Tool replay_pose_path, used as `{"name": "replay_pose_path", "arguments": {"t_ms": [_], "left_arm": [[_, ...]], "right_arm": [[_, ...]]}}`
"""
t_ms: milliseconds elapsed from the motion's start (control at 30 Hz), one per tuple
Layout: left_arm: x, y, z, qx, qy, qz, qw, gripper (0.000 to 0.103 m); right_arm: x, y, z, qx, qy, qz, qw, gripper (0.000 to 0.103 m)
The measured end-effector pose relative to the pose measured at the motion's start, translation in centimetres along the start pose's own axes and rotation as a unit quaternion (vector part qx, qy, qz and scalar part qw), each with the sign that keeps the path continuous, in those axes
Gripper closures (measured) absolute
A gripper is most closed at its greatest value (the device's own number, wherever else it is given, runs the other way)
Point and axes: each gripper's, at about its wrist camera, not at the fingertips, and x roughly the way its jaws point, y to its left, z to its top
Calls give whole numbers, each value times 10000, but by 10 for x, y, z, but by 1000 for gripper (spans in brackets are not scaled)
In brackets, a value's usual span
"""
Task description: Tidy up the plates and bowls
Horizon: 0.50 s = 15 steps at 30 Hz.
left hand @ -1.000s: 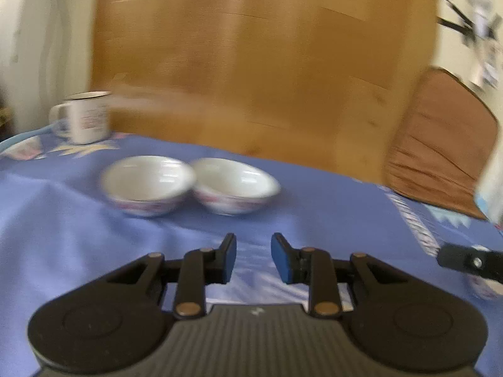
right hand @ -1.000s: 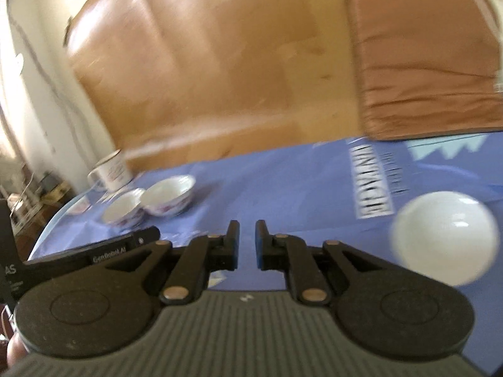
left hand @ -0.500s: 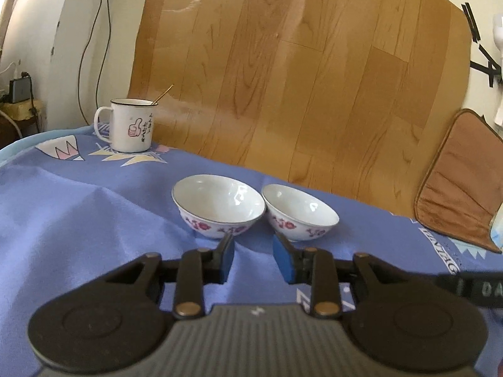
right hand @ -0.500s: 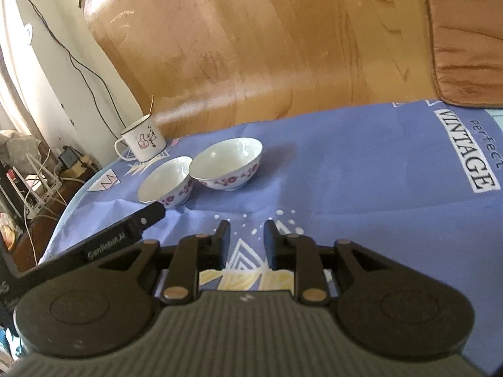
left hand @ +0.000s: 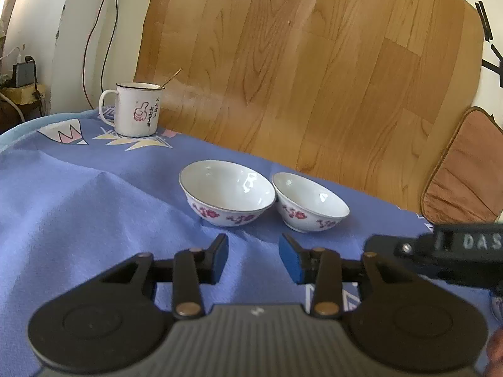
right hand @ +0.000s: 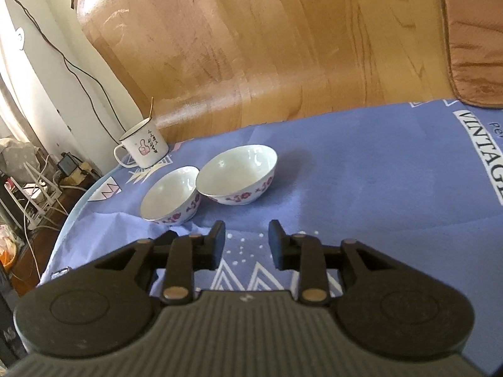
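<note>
While both grippers hover low over a table (left hand: 78,207) draped in soft, slightly wrinkled blue-violet cloth, two small round bowls sit side by side just beyond their fingers.

At far left, an enamel mug (left hand: 135,113) stands upright near the table's far edge. It is white and cylindrical, with a dark rim, a loop handle, a red thumbs-up drawing, and a thin metal stick leaning out of it.

Right of the mug and nearer, the left bowl (left hand: 226,193) is glossy white porcelain, with a shallow flared shape and pink-purple flowers painted round its outside. The right bowl (left hand: 309,202), of the same glaze and pattern, sits just beside it; their rims touch or nearly touch. Both stand upright and empty.

In the near foreground of the left wrist view, the left gripper (left hand: 254,257) is matte black plastic with a ribbed grey body and blue pads. Its fingers stand apart and are opening, with only cloth between them. It points at the gap in front of the left bowl.

Seen from the right wrist view, the right gripper (right hand: 246,243) has black fingers, likewise apart and opening, with nothing held.

Behind the table leans a wide wood-grain panel (left hand: 314,62), smooth and honey-coloured. At far right rests a brown padded cushion (left hand: 465,172).
</note>
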Motion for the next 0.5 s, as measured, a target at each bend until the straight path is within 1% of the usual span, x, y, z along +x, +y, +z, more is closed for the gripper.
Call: {"name": "replay_pose_path", "arguments": {"t_ms": [133,267,500], "left_arm": [[0,1,0,-9,15,-26,10000,66],[2,3,1,-62,41,-60,10000,66],[3,6,1,-119,56,-116,9998,66]], "right_arm": [[12,-2,20,120,260,44,9996,69],[23,1,36,-23,330,-157,9993,68],[48,-1,48,41,623,-302,9976,68]]}}
